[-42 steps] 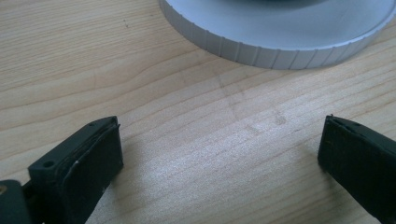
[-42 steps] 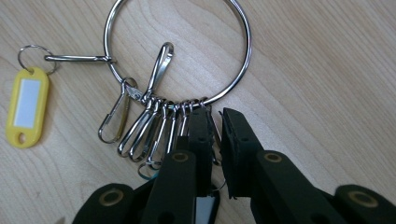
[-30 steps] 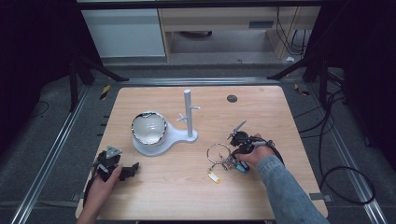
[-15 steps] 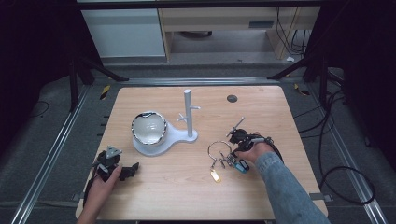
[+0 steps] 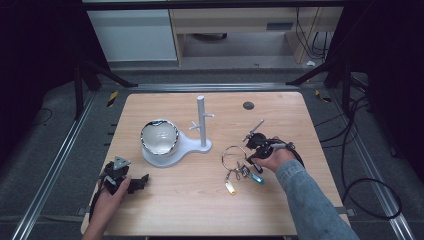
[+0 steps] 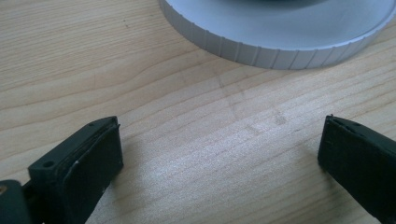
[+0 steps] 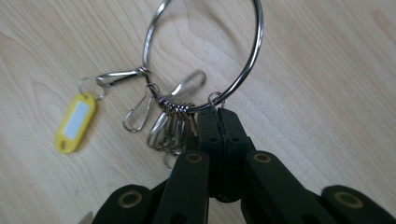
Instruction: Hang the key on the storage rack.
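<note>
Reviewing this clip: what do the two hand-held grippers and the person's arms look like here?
Both tools are black. The left hand-held gripper carries a grey three-cornered plate on top, and its two jaws are flat black blocks with padded inner faces. The right hand-held gripper has black linkage arms with brass-coloured pivot pins, and a black cable loops from it. The right forearm wears a grey-blue sleeve; the left forearm is bare.

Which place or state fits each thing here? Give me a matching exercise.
Things:
1. large silver metal key ring
2. yellow plastic key tag
3. left gripper
4. white stand with an upright peg post

Places or states:
A. jaws wide apart over bare wood
B. pinched between the right gripper's jaws
C. middle of the table
D. flat on the wood, clipped to the ring

Pairs: 1-B, 2-D, 3-A, 4-C
</note>
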Tool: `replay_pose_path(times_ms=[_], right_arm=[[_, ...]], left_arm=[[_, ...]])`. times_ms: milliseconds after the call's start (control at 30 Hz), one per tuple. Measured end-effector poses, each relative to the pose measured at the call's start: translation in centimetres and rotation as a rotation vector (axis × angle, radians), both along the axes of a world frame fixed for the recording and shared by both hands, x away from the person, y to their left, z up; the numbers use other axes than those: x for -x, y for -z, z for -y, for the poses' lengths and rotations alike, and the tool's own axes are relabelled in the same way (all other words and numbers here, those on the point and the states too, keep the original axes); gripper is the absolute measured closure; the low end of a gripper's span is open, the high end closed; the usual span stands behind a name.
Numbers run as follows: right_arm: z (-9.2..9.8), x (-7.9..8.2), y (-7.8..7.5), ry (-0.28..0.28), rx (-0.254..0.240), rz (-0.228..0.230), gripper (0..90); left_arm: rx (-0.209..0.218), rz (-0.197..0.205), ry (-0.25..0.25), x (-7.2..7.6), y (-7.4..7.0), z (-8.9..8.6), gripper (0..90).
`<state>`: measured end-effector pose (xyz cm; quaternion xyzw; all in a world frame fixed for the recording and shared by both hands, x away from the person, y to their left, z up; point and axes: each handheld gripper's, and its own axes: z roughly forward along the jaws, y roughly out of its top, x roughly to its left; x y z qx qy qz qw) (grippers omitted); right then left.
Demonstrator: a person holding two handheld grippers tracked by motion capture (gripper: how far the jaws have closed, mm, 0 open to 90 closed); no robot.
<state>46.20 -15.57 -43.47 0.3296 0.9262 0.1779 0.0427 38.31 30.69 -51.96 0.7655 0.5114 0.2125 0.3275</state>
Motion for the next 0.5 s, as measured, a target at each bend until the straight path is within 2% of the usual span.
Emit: replay_pose_path(times_ms=[33, 200, 500], right_arm=[[0.0, 0.0, 0.0, 0.0, 0.0, 0.0, 89.7], [-0.6, 0.0, -2.0, -0.023, -0.032, 0.024, 89.9], [-1.6, -0.1, -3.8, -0.046, -0.014, 0.062, 90.0]], left_arm=[[0.0, 0.0, 0.0, 0.0, 0.0, 0.0, 0.0], [0.0, 0.0, 0.0, 0.0, 0.0, 0.0, 0.0], [0.0, 0.0, 0.001, 0.0, 0.0, 0.0, 0.0]])
